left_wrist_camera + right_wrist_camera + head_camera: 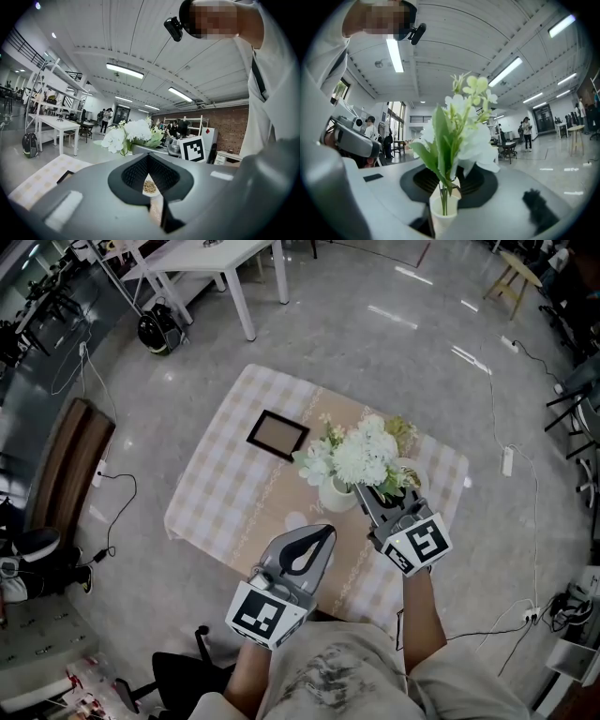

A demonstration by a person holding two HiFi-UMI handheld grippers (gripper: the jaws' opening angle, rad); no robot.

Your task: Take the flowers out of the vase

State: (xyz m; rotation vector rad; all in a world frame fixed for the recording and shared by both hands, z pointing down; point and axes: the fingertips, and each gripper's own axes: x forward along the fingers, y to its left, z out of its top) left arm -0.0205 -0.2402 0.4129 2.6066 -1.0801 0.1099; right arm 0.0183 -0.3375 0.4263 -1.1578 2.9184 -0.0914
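Flowers [366, 457], white with green leaves, stand in the white vase [336, 495] on the checked counter [225, 474], their stems down inside its mouth. The right gripper [373, 493] reaches in from the person's side, its fingers [423, 182] closed narrowly on the stems just above the rim. The left gripper [322, 534] hovers over the counter's near edge, its fingers [127, 178] pressed together with nothing between them. A dark frame [277, 434] lies flat on the counter, left of the vase.
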